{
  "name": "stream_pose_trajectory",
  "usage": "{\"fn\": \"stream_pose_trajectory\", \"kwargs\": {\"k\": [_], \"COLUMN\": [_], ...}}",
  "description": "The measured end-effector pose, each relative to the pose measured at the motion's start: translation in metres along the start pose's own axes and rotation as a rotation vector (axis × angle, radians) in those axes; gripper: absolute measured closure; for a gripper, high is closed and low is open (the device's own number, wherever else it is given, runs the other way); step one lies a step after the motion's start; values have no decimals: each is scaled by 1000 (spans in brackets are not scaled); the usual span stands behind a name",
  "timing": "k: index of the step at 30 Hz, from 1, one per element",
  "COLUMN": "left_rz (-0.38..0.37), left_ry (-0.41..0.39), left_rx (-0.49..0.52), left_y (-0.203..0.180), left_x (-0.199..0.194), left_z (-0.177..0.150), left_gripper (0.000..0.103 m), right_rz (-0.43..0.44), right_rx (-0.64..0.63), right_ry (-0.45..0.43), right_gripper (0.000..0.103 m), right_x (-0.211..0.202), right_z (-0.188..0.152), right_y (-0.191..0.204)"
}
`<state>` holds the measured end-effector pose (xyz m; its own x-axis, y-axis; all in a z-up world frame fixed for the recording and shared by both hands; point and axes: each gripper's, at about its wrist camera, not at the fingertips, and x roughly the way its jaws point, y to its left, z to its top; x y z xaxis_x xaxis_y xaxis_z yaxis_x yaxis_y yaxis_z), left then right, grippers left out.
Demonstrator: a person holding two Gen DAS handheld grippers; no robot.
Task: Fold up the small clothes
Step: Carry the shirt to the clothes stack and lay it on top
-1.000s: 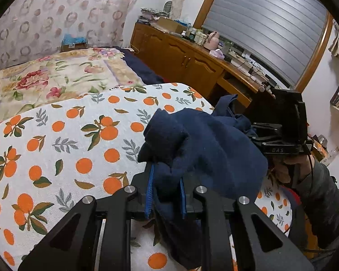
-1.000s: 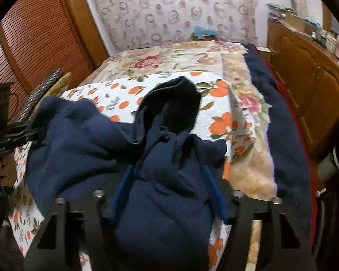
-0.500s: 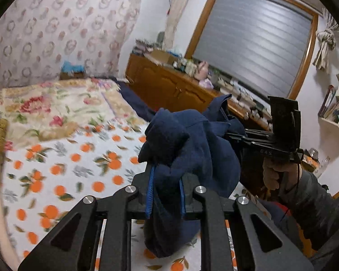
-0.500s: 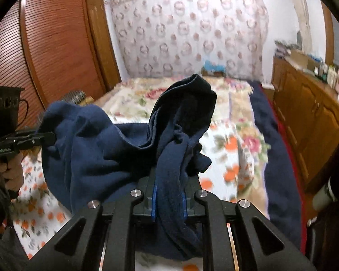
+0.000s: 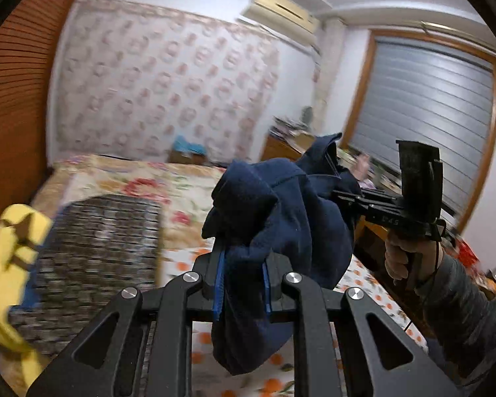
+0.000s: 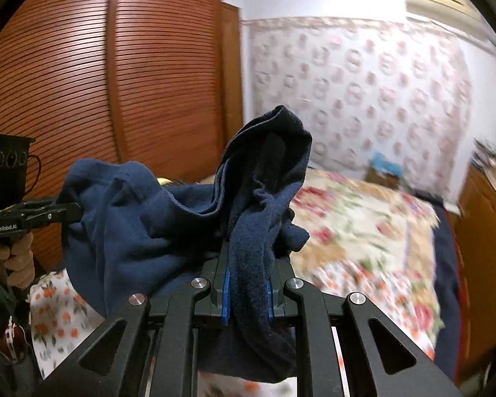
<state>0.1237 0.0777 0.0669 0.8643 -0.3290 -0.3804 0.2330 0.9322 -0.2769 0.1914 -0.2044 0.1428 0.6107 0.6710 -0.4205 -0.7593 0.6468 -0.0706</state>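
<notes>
Currently, left wrist view: left gripper (image 5: 241,284) is clamping a bunched edge of the navy garment (image 5: 281,218), hanging above the bed (image 5: 188,198).

Right wrist view: right gripper (image 6: 248,292) is pinching another bunch of it, garment slung between both, clear of the bed. Looks like the lift-and-spread step; next move is probably pulling apart, then laying it flat on the bed.

Behind: a flowery bed cover (image 6: 363,218), brown slatted wardrobe doors (image 6: 82,82), a grey window blind (image 5: 423,112), and an air conditioner (image 5: 281,8) up high.
</notes>
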Motion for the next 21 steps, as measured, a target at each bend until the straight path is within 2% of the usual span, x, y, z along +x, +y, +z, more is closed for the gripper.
{"fn": "stream_pose_trajectory", "kwargs": {"k": [4,7,11,14,18,21], "left_rz": [75,131,196,219,249,279], "left_ry": [-37,-45,-9,-17,-14,2], "left_rx": [-56,-130,-235,-290,-317,-328], "left_y": [39,76,119,137,147,156], "left_x": [-18,-24,-17,-22,-25,-19], "left_z": [-6,-23,-52,-72,-85,-92], "left_gripper": [84,84,84,84,84,84], "right_rz": [69,108,158,172,208,222], "right_rx": [-67,-123,-186,-231,-245,-259], "right_ry": [2,25,95,148,176,181], "right_gripper": [88,88,88,88,88,85], "right_x": [52,101,186,243,286,303], "right_z": [40,67,90,100,113,118], "right_y": [26,40,56,75,80,79]}}
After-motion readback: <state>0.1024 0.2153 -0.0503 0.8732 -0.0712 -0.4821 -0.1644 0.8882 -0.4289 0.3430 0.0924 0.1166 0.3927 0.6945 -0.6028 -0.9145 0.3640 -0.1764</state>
